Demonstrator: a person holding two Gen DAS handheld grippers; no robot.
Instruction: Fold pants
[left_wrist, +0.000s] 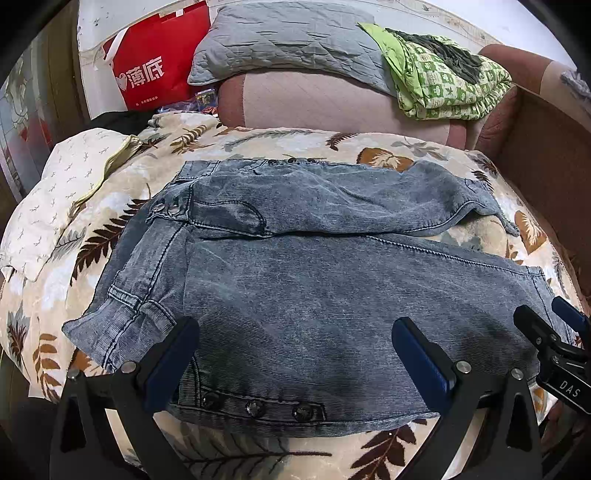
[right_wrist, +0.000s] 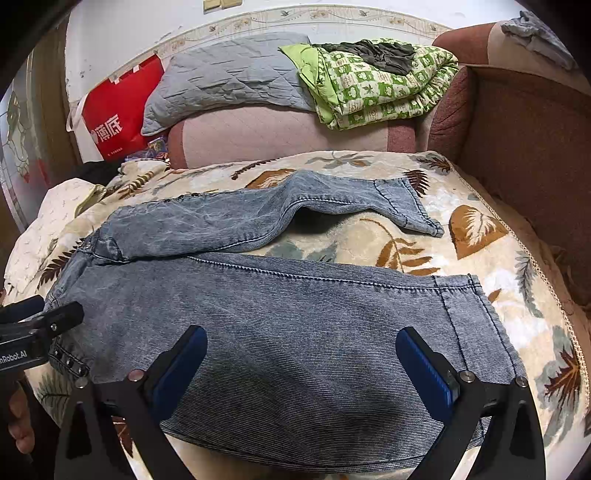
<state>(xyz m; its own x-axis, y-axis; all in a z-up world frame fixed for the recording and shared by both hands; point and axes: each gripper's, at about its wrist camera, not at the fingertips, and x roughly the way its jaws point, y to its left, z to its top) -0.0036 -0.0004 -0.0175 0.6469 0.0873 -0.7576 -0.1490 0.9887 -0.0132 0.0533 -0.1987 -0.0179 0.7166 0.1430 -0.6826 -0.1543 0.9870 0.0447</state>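
Observation:
Grey-blue washed denim pants (left_wrist: 314, 280) lie spread flat on a leaf-patterned blanket (left_wrist: 122, 221), waist to the left, both legs running right with a gap between them. They also show in the right wrist view (right_wrist: 295, 314). My left gripper (left_wrist: 295, 354) is open, its blue pads over the near leg close to the waist and the three studs at the near edge. My right gripper (right_wrist: 301, 365) is open over the near leg toward the hem (right_wrist: 476, 317). It also shows at the right edge of the left wrist view (left_wrist: 550, 325). Neither holds cloth.
A grey pillow (left_wrist: 291, 40), a green patterned quilt (left_wrist: 447, 81) and a red bag (left_wrist: 155, 66) sit at the back. A white cloth (left_wrist: 62, 195) lies left of the pants. A brown sofa arm (right_wrist: 524, 147) stands at the right.

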